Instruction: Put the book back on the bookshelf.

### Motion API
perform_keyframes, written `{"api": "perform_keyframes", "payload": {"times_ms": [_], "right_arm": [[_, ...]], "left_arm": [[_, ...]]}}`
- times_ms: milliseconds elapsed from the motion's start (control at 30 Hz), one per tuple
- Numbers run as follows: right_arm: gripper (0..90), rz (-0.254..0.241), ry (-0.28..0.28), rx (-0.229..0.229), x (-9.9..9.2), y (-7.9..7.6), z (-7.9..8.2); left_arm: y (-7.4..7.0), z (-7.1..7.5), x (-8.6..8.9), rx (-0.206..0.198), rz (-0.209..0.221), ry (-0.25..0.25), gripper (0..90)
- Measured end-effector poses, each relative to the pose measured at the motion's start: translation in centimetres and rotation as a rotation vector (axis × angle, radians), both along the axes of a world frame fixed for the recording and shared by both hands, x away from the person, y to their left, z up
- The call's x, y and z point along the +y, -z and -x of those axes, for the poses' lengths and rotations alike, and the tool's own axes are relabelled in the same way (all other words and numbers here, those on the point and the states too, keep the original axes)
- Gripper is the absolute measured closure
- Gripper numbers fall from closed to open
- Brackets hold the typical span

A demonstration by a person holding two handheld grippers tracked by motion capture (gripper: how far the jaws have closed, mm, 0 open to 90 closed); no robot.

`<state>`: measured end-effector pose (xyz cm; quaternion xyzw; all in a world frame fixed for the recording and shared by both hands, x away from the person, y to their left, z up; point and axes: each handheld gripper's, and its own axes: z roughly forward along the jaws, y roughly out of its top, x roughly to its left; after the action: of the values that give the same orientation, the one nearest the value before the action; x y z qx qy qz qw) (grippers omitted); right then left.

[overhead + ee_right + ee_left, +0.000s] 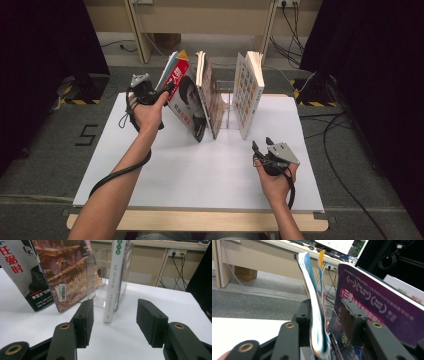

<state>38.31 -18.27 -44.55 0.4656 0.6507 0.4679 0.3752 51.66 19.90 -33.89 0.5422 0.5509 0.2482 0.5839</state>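
While leaning right, magazine (186, 100) stands on edge.

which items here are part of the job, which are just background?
In the job:
- red-and-grey leaning magazine, edge between the left gripper fingers
- brown-cover magazine
- white upright book
- clear acrylic book stand
- right gripper, open, idle

Lying about:
- white table sheet
- floor cables
- wooden desk legs

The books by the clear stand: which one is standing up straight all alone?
The white book with the colourful grid cover, at the right end, stands upright against the clear plastic stand. The red-and-black magazine and brown-covered book lean over together.
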Motion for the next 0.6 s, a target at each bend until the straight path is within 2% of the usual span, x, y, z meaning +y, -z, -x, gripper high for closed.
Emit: {"api": "perform_keyframes", "payload": {"times_ms": [167,200,300,333,400,467,500,600], "right_arm": [[48.5,-0.003,-0.001,0.006,-0.1,0.1,-0.1],[48.4,-0.002,0.000,0.011,-0.1,0.1,-0.1],[48.4,-0.002,-0.002,0.013,-0.1,0.1,-0.1],[48.4,-0.002,-0.003,0.012,-0.1,0.1,-0.1],[48.4,-0.001,-0.001,0.015,-0.2,0.1,-0.1],[48.4,-0.003,-0.002,0.016,-0.2,0.2,-0.1],[48.5,-0.002,-0.002,0.016,-0.2,0.2,-0.1],[48.4,-0.003,-0.001,0.015,-0.1,0.2,-0.1]], "left_arm": [[-0.1,-0.5,-0.1,0.020,0.015,-0.022,68.5],[0.0,-0.6,-0.2,0.026,0.017,-0.026,73.6],[0.1,-1.0,-0.2,0.047,0.026,-0.037,77.9],[0.1,-1.0,-0.2,0.048,0.028,-0.039,82.4],[-0.1,-1.0,-0.3,0.047,0.047,-0.032,85.4],[-0.3,-1.0,-0.4,0.039,0.038,-0.032,86.2],[-0.7,-0.9,-0.8,0.019,-0.004,-0.029,86.2],[-1.5,-0.9,-1.5,-0.007,-0.047,-0.023,86.3]]}}
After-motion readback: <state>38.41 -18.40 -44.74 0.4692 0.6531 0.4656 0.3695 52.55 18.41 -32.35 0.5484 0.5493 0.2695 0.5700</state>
